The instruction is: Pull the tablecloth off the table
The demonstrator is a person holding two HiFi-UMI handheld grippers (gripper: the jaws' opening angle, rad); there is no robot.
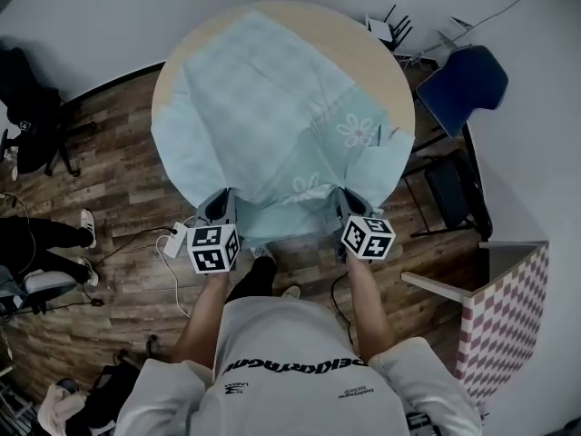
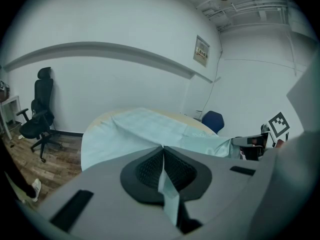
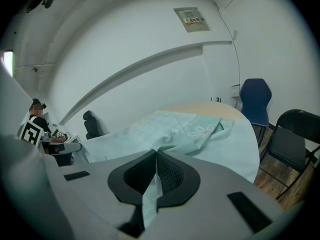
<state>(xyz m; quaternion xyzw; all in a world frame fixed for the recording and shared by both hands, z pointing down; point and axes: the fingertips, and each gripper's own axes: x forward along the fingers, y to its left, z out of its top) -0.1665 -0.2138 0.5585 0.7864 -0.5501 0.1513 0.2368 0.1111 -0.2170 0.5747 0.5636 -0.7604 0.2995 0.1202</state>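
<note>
A pale blue tablecloth (image 1: 272,107) with white flower prints lies over a round light-wood table (image 1: 363,39), and the far rim of the tabletop is bare. The cloth's near edge is drawn toward the person. My left gripper (image 1: 221,209) is shut on the near left part of that edge, and a strip of tablecloth (image 2: 167,194) shows pinched between its black pads. My right gripper (image 1: 352,209) is shut on the near right part, with a fold of the tablecloth (image 3: 150,194) caught between its pads. The cloth hangs stretched between the two grippers.
A blue chair (image 1: 467,80) and a black folding chair (image 1: 454,193) stand right of the table. A black office chair (image 1: 27,107) is at the left wall. A power strip (image 1: 172,241) and cables lie on the wood floor. A checkered partition (image 1: 508,321) stands near right.
</note>
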